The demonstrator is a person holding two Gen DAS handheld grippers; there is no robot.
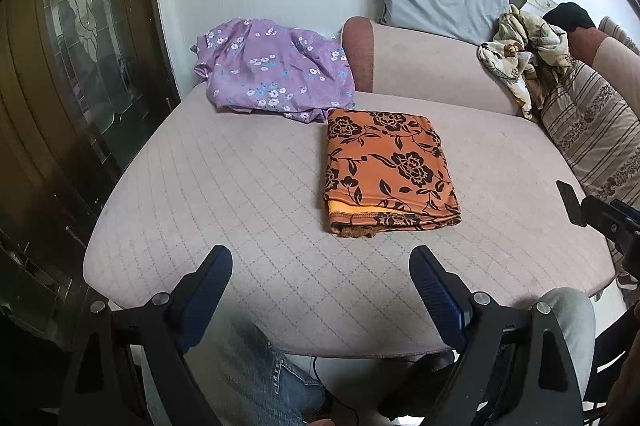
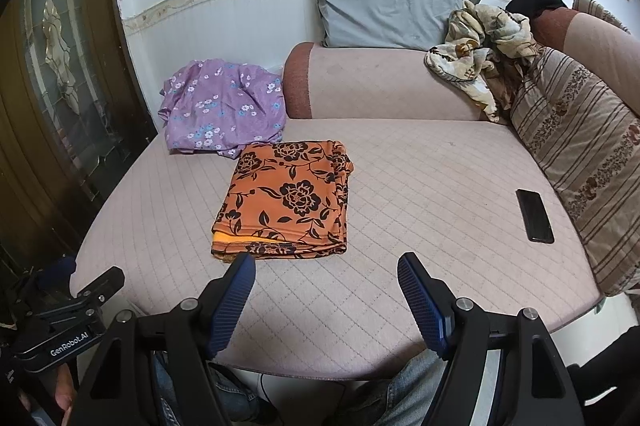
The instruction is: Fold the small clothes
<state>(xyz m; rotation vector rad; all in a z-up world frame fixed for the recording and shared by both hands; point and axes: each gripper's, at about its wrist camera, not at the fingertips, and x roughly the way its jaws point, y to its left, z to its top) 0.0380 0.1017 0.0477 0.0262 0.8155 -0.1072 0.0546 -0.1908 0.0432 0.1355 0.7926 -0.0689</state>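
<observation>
Left gripper (image 1: 320, 266): bottom of frame, jaws apart, empty.
Right gripper (image 2: 326, 274): jaws apart, empty.
Writing: "GenRobot.AI", lower left.
Orange floral cloth (image 2: 286, 198): folded, centre.

Quilted pink mattress (image 2: 400, 210), bearing a folded orange floral cloth (image 2: 286, 200) near the middle, a crumpled purple floral garment (image 2: 222, 106) just behind it, a black phone (image 2: 534, 215) at right, well apart.
</observation>
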